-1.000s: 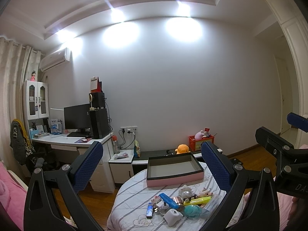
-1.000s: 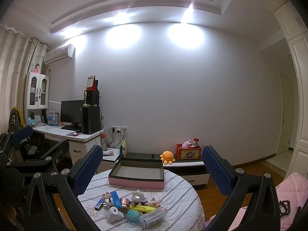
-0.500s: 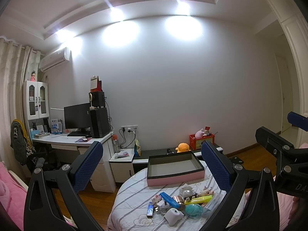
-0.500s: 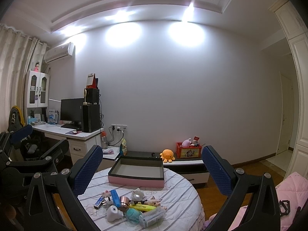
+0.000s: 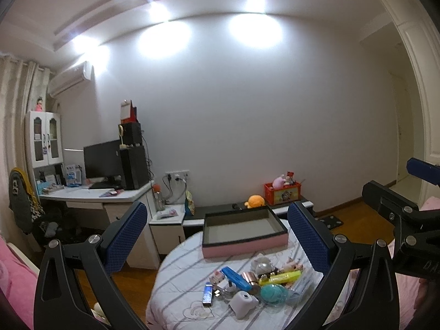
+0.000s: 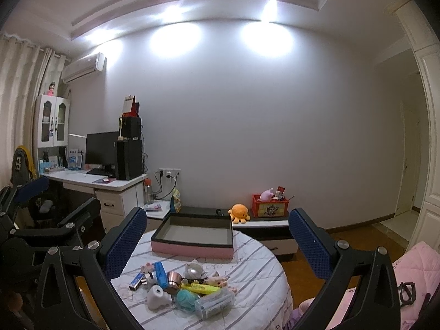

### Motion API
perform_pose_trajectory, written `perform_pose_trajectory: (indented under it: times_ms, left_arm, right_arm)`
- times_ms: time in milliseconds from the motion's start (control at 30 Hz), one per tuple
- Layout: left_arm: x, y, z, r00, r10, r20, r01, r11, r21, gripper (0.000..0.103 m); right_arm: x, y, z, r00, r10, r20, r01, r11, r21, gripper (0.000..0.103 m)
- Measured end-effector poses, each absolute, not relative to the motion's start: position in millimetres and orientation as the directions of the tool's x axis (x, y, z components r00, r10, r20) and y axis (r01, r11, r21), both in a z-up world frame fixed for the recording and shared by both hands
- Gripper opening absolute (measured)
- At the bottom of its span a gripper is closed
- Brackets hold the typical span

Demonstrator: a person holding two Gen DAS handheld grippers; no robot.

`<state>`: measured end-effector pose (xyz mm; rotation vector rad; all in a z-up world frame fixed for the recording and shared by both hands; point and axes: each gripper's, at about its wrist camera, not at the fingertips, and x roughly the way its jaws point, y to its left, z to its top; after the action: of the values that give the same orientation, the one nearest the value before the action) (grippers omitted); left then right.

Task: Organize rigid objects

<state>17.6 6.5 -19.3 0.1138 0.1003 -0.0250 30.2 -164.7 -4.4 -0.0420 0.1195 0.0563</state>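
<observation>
Both grippers, left (image 5: 217,243) and right (image 6: 217,243), gape wide, empty; we see a clear case (image 6: 214,302) at 6 o'clock plainly only from the right wrist.

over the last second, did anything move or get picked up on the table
Nothing was taken hold of or let go. Both cameras drifted slightly, so the pink box and the pile of small objects sit a touch lower in each view. The left gripper and right gripper stay open and empty, above the round table; the objects lie as before.
</observation>
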Motion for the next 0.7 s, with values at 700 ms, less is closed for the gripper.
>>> perform_pose_trajectory:
  times_ms: [700]
  left_arm:
    - [132,17,-231,0.803,-0.028,-0.595,0.098,0.991,0.086,0.103]
  right_arm:
    - [156,-189,-214,0.827,0.077,-0.556,-0.092,0.996,0.002,0.103]
